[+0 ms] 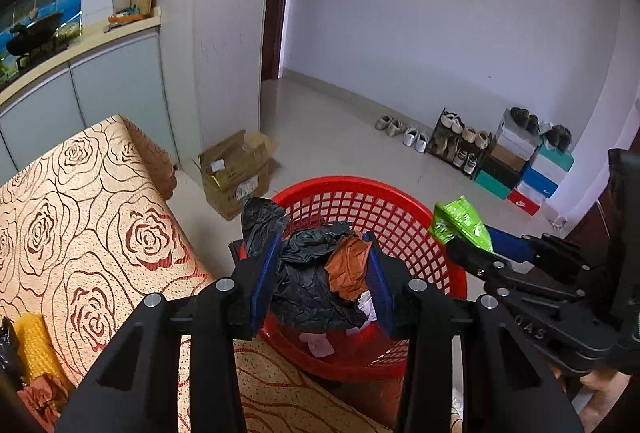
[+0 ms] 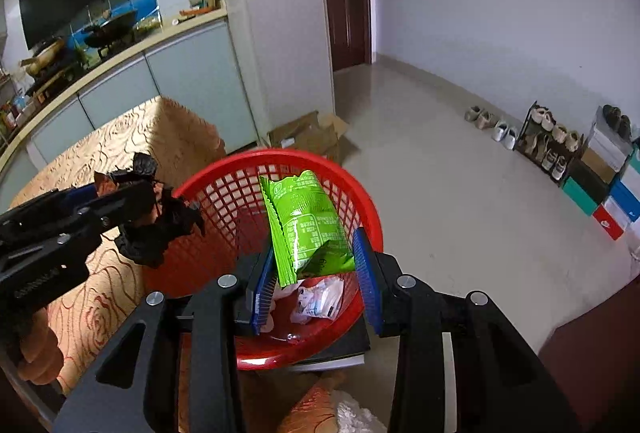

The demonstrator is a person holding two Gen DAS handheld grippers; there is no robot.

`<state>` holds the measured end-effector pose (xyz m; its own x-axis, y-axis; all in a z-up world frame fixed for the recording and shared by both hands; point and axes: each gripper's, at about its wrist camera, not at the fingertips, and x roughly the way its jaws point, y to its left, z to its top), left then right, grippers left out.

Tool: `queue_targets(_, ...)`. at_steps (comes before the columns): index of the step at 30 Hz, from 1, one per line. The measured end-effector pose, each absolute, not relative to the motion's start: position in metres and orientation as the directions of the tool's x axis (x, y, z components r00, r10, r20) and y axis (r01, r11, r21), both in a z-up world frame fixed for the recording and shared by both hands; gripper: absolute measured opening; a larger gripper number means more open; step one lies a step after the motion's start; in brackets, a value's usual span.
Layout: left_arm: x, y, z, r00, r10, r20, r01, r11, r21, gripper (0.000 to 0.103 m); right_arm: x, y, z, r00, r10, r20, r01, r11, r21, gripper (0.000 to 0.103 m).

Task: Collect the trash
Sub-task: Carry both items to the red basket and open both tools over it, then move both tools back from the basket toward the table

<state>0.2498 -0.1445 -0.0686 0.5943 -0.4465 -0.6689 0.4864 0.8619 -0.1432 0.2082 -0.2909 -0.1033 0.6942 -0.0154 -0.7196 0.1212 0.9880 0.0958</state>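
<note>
A red mesh basket (image 1: 404,201) (image 2: 224,185) stands beside the rose-patterned table. My left gripper (image 1: 320,277) is shut on a crumpled black plastic bag (image 1: 308,285) with an orange scrap (image 1: 350,265), held over the basket's near left rim; the bag also shows in the right wrist view (image 2: 160,233). My right gripper (image 2: 316,269) is over the basket with its jaws apart; a green snack wrapper (image 2: 304,221) (image 1: 460,221) lies between the fingers, touching the left pad. White paper scraps (image 2: 320,299) lie in the basket's bottom.
The rose-patterned table (image 1: 80,217) holds a yellow mesh wrap (image 1: 36,345) and a reddish crumple (image 1: 40,397) at its near left. An open cardboard box (image 1: 236,169) sits on the floor. A shoe rack (image 1: 460,145) and stacked shoe boxes (image 1: 528,173) line the wall.
</note>
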Motion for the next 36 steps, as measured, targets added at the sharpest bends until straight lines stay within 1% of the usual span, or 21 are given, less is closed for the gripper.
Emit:
queue_targets(5,0.254,-0.144,-0.072,0.59,-0.446,-0.673,0.486,0.862,-0.145,0.041,0.215,-0.286,-0.111,0.686,-0.005,-0.728,0.106,0.99,0.093,0.037)
queue_targets(7,0.256,-0.143,-0.072,0.587,-0.45,-0.673,0.485,0.861,-0.153,0.045,0.218,-0.284,-0.113,0.681,0.002,-0.732,0.101,0.99,0.096,0.038)
queue_targets(11,0.259,-0.139,-0.074,0.579,-0.459,-0.674,0.477,0.861,-0.177,0.055,0.219,-0.284,-0.115,0.682,-0.003,-0.732,0.108,0.99,0.096,0.049)
queue_targets(17,0.257,-0.133,-0.07,0.581,-0.465,-0.667,0.466,0.863,-0.196,0.065,0.216,-0.283,-0.113,0.684,0.004,-0.73,0.107,0.989,0.106,0.051)
queue_targets(20,0.251,-0.126,-0.063,0.601,-0.461,-0.653,0.46,0.868,-0.19,0.068,0.21,-0.283,-0.108,0.693,0.005,-0.721,0.107,0.988,0.11,0.051)
queue_targets(26,0.236,-0.115,-0.048,0.648,-0.438,-0.623,0.442,0.882,-0.16,0.072,0.195,-0.279,-0.092,0.723,-0.004,-0.691,0.113,0.987,0.113,0.051)
queue_targets(31,0.222,-0.101,-0.035,0.684,-0.422,-0.595,0.42,0.895,-0.153,0.073,0.183,-0.273,-0.078,0.747,-0.013,-0.665,0.114,0.987,0.109,0.052)
queue_targets(33,0.216,-0.096,-0.03,0.7,-0.413,-0.583,0.411,0.9,-0.144,0.073,0.179,-0.27,-0.072,0.758,-0.019,-0.652,0.115,0.988,0.103,0.054)
queue_targets(34,0.213,-0.093,-0.027,0.707,-0.408,-0.578,0.406,0.903,-0.141,0.073,0.176,-0.269,-0.068,0.764,-0.021,-0.645,0.115,0.988,0.104,0.057)
queue_targets(36,0.205,-0.087,-0.021,0.727,-0.395,-0.563,0.396,0.91,-0.127,0.073,0.172,-0.266,-0.063,0.774,-0.021,-0.633,0.112,0.988,0.104,0.059)
